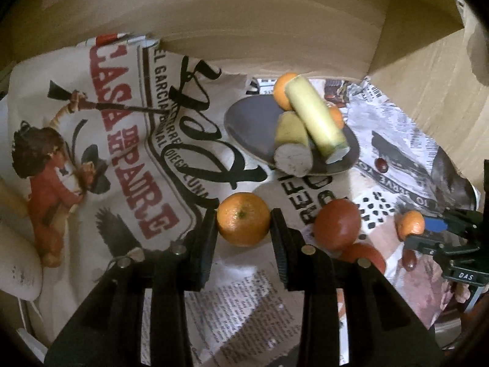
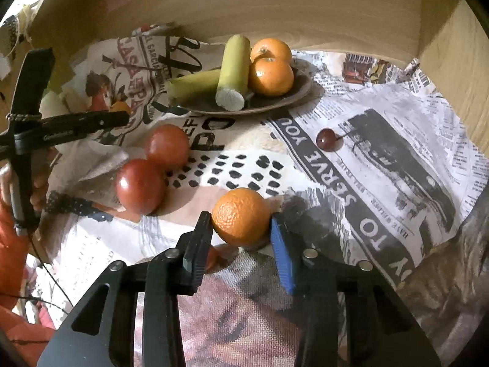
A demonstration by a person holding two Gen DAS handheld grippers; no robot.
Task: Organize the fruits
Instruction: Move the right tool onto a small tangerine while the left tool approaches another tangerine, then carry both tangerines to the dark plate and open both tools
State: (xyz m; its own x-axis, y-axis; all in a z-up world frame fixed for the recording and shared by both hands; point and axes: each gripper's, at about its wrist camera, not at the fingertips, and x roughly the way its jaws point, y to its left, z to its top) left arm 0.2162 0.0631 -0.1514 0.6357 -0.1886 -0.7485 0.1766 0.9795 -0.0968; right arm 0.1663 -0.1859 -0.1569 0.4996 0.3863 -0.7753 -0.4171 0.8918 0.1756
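My left gripper (image 1: 243, 223) is shut on a mandarin (image 1: 243, 218), its pads touching both sides. My right gripper (image 2: 240, 224) is shut on another mandarin (image 2: 240, 215), also seen in the left wrist view (image 1: 411, 224). A dark plate (image 2: 293, 91) holds two corn pieces (image 2: 233, 64) and two mandarins (image 2: 270, 76); it shows in the left wrist view (image 1: 244, 122) too. Two red tomatoes (image 2: 140, 186) lie left of the right gripper on the printed paper, and also show in the left wrist view (image 1: 337, 223).
A cherry (image 2: 325, 139) lies on the newspaper to the right. A wooden wall (image 2: 275, 9) runs behind the plate, with a wooden side panel (image 2: 458, 61) at right. The left gripper shows at the left edge of the right wrist view (image 2: 91, 120).
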